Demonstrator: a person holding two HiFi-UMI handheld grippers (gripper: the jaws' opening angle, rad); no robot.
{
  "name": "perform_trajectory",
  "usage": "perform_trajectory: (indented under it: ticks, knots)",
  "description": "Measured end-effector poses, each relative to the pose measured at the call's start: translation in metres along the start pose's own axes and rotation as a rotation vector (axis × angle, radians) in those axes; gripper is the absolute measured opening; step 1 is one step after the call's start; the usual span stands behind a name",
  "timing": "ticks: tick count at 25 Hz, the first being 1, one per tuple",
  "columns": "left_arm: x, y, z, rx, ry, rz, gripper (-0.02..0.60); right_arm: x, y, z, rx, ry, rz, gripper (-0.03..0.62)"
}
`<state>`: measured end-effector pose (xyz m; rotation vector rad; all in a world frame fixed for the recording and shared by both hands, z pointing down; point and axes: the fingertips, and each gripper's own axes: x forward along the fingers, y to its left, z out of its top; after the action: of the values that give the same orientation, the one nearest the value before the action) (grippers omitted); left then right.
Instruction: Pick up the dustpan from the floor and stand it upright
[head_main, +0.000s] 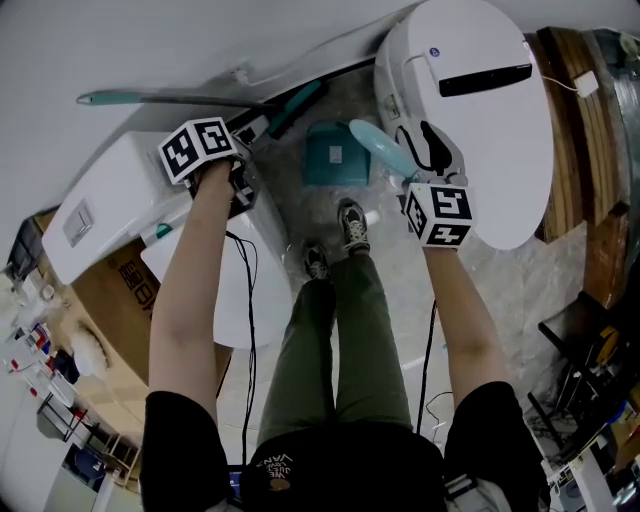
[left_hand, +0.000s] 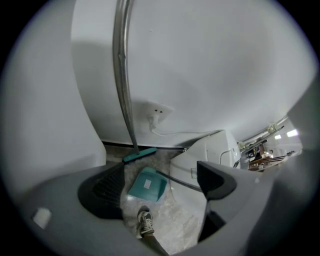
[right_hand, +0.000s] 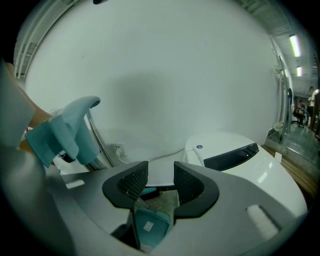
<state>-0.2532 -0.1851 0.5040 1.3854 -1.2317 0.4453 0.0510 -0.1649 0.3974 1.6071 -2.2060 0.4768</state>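
Pale floor (head_main: 395, 262), teal dustpan (head_main: 335, 155) seemingly flat, handle partly hidden

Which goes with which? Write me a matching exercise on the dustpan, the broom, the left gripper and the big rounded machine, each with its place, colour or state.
Things:
1. dustpan
2. broom
3. left gripper
4. big rounded machine

Place, colour or state:
A. stands against the wall, teal head down
B. jaws apart, nothing between them
C. lies flat on the floor
D. white, with a dark slot

Pairs: 1-C, 2-A, 3-B, 4-D.
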Motion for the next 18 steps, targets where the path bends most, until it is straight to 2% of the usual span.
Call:
perform_trajectory:
  ticks: [8, 18]
  knots:
    - [-0.005, -0.014, -0.029, 0.016, 0.018, -0.079, 0.483, -0.013, -0.011, -0.016, 0.001, 0.031, -0.036, 0.140]
    - [-0.018, -0.052, -0.047, 0.093, -0.005, -0.195, 0.482, -0.039, -0.014, -0.036, 0.051, 0.037, -0.075, 0.140]
